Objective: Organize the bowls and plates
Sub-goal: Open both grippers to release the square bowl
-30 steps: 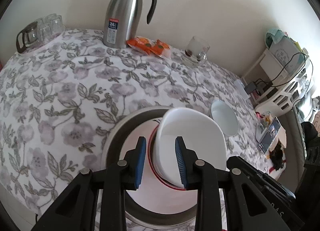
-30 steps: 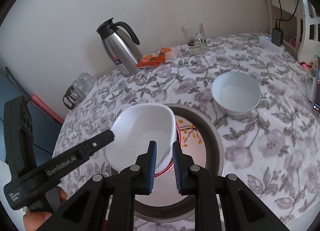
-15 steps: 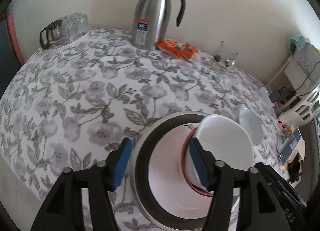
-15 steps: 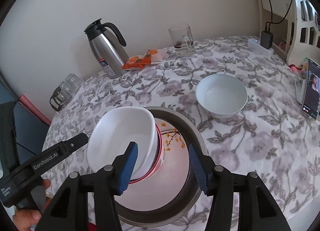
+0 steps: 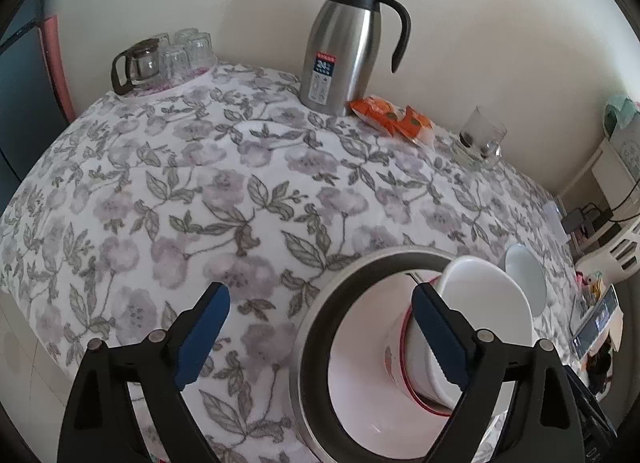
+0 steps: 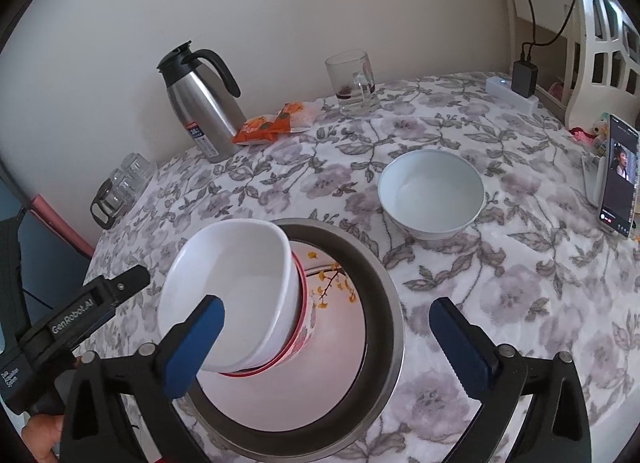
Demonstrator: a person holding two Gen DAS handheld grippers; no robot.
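a round table (image 5: 248,199) dressed in a white cloth printed with grey leaves and mauve flowers fills both views, pushed up against a plain cream wall (image 6: 280,3). along the far edge stand a steel thermos jug (image 5: 344,43) with a black lid and handle, an orange snack packet (image 5: 390,119) just beside its foot, a glass mug (image 6: 354,81) with a dark residue at the bottom, and a cluster of upturned glasses with a small glass pot (image 5: 160,59). near the front sits a large metal basin (image 6: 380,295) with a dark rim; inside it a white bowl (image 6: 236,279) is nested, tilted, in a red-rimmed bowl (image 6: 300,303), both leaning toward one side of the basin. a second white bowl (image 6: 432,195) stands apart on the cloth, well clear of the basin. the left gripper (image 5: 320,327) has just been opening and its blue pads stand wide, one over the cloth, the other in front of the stacked bowls, nothing pinched between them. the right gripper (image 6: 328,331) has likewise just spread wide over the basin, gripping nothing. a propped phone (image 6: 618,175) with a lit screen, a power strip with charger (image 6: 516,87) and white shelving (image 6: 600,23) line the table's far side; a hand (image 6: 40,435) shows at the lower corner.
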